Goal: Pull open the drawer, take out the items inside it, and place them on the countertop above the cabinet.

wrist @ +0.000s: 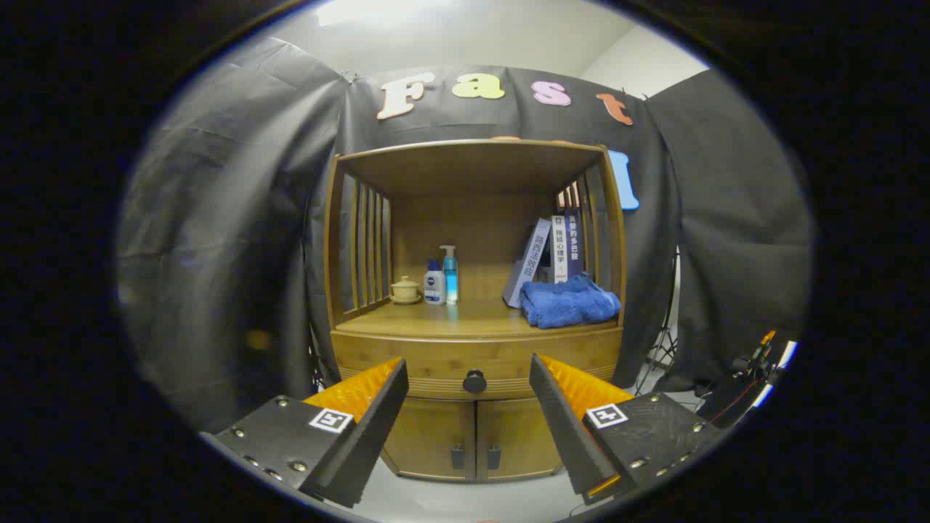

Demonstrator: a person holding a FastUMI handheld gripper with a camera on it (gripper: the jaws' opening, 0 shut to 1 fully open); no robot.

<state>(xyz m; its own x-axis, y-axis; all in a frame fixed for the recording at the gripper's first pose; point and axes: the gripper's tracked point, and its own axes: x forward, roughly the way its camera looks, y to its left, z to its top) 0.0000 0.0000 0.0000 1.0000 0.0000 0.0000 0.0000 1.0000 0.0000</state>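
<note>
While the gripper (pixel 468 378) is hovering with its two fingers spread wide and gripping nothing, the drawer (pixel 436 357) is sitting closed beyond them, its one knob (pixel 474 381) showing in the gap. Two doors (pixel 476 436) are standing shut below. On the countertop (pixel 436 319) are resting one cup (pixel 405 290), two bottles (pixel 442 280), three books (pixel 554 254) and one towel (pixel 569 303).

Books (pixel 554 250), towel (pixel 569 303), 2 bottles (pixel 442 280)
</note>
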